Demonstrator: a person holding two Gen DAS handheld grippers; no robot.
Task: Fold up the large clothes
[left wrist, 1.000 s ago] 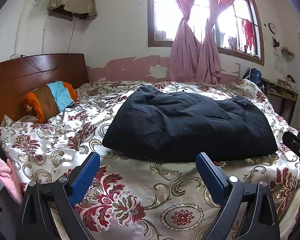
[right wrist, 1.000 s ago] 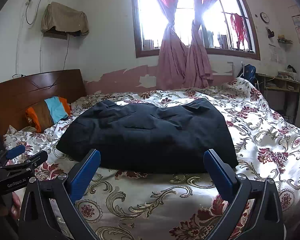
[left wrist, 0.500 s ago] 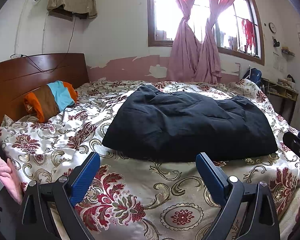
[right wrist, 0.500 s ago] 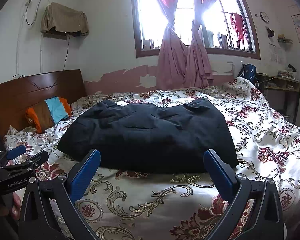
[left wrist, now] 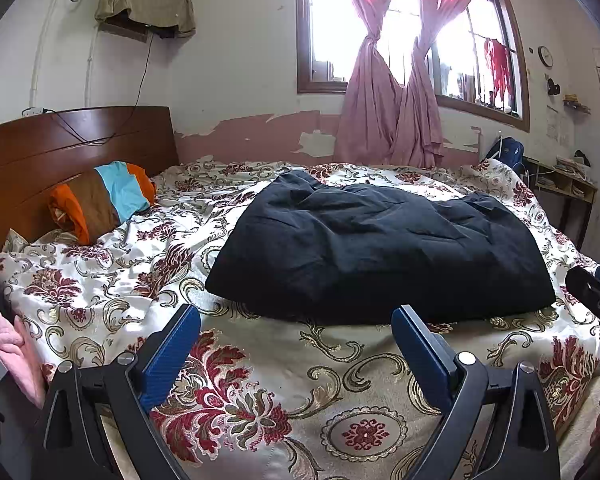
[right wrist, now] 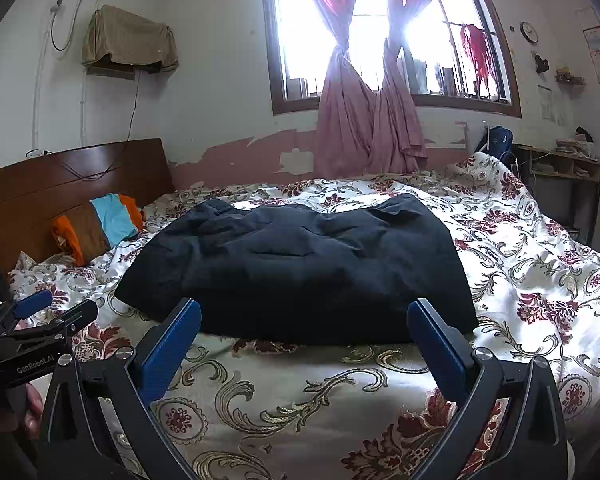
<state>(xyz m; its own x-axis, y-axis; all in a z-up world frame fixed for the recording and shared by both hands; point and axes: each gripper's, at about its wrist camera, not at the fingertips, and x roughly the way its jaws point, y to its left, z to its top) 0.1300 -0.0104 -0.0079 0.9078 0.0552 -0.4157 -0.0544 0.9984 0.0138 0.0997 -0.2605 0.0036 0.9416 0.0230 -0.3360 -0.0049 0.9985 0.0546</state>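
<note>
A large black garment (left wrist: 380, 248) lies folded into a thick rectangle in the middle of the bed; it also shows in the right wrist view (right wrist: 300, 272). My left gripper (left wrist: 296, 320) is open and empty, held above the bedspread just short of the garment's near edge. My right gripper (right wrist: 304, 316) is open and empty, also just short of the near edge. The left gripper (right wrist: 52, 308) shows at the left of the right wrist view. The right gripper's tip (left wrist: 592, 288) shows at the right edge of the left wrist view.
The bed has a floral bedspread (left wrist: 260, 380) and a wooden headboard (left wrist: 60, 148) at the left. A striped orange, brown and blue pillow (left wrist: 104, 196) lies by the headboard. A window with pink curtains (left wrist: 392, 100) is behind. A desk (left wrist: 564, 184) stands at the right.
</note>
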